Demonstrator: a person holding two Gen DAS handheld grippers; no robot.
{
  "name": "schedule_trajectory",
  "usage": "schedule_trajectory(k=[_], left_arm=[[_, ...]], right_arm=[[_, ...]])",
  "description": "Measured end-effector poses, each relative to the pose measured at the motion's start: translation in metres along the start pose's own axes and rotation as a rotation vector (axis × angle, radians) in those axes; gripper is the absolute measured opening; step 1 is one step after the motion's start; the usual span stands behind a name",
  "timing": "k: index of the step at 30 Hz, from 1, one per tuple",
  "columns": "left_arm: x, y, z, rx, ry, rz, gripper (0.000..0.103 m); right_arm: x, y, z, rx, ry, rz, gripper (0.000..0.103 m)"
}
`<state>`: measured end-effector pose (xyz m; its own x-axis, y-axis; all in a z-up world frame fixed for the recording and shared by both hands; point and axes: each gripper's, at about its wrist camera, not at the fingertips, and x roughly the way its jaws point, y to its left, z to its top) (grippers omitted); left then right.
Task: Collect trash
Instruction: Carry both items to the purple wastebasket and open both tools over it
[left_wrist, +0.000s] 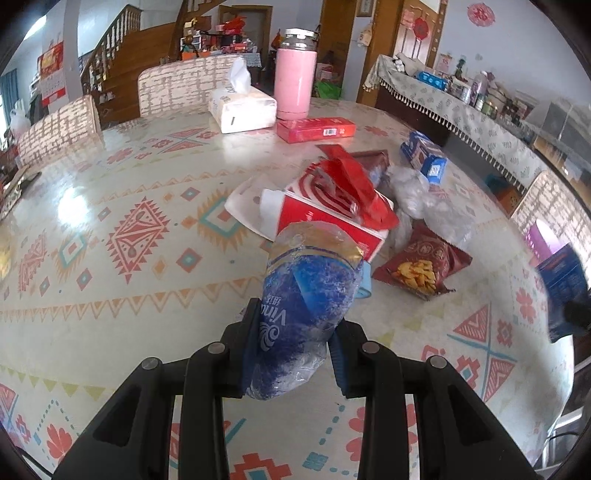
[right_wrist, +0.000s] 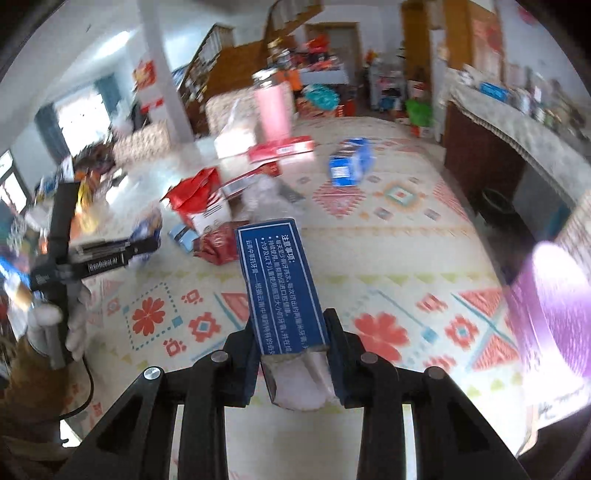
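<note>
2 pieces of trash are already in hand, so the step under way reads as carrying, not picking. The left tool (left_wrist: 295, 347) is clamped on a crumpled blue plastic wrapper (left_wrist: 306, 295), which stands up out of the jaws and leans over the bench (left_wrist: 110, 206). The right tool (right_wrist: 291, 354) grips a long dark-blue carton (right_wrist: 280, 284) by its open near end, the rest sticking forward over the patterned cloth. The next move, as I judge it, calls for a bin or bag to drop both into; none is clearly in view, though the bright purple shape (right_wrist: 554, 302) at the right edge of the right wrist view may be one, too blurred to tell. More litter waits on the bench just beyond the wrapper: a torn red-and-white box (left_wrist: 332, 206), a red snack bag (left_wrist: 421, 266), clear plastic film (left_wrist: 417, 192) and a small blue carton (left_wrist: 424, 155). The pink flask (left_wrist: 295, 77) and tissue pack (left_wrist: 242, 107) farther back look like keepers.
</note>
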<state>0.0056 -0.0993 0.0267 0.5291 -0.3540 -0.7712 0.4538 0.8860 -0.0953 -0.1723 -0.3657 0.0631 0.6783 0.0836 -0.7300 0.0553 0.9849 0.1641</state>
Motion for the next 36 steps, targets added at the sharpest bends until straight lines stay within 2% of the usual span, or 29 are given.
schedule_trajectory(k=[6,10,14,19,30,33,36], left_arm=[[-0.016,-0.031,-0.005,0.046,-0.008,0.013,0.033],[-0.030,-0.065,-0.002,0.076,-0.015,-0.032,0.032],[-0.039,-0.119,0.010,0.161,-0.031,-0.069,0.032],[-0.033,-0.197,0.030,0.266,-0.010,-0.174,0.033],[0.010,-0.373,0.080,0.418,0.059,-0.395,0.032],[0.024,-0.416,0.090,0.447,0.083,-0.444,0.033],[0.038,-0.449,0.098,0.468,0.102,-0.463,0.034]], right_arm=[[-0.022,-0.047,-0.016,0.115,-0.042,-0.033,0.035],[-0.031,-0.081,-0.027,0.184,-0.060,-0.048,0.035],[-0.043,-0.112,-0.038,0.252,-0.090,-0.058,0.035],[-0.067,-0.151,-0.047,0.308,-0.140,-0.105,0.035],[-0.114,-0.245,-0.050,0.411,-0.212,-0.217,0.035],[-0.116,-0.263,-0.046,0.439,-0.220,-0.223,0.035],[-0.111,-0.282,-0.039,0.462,-0.215,-0.229,0.035]])
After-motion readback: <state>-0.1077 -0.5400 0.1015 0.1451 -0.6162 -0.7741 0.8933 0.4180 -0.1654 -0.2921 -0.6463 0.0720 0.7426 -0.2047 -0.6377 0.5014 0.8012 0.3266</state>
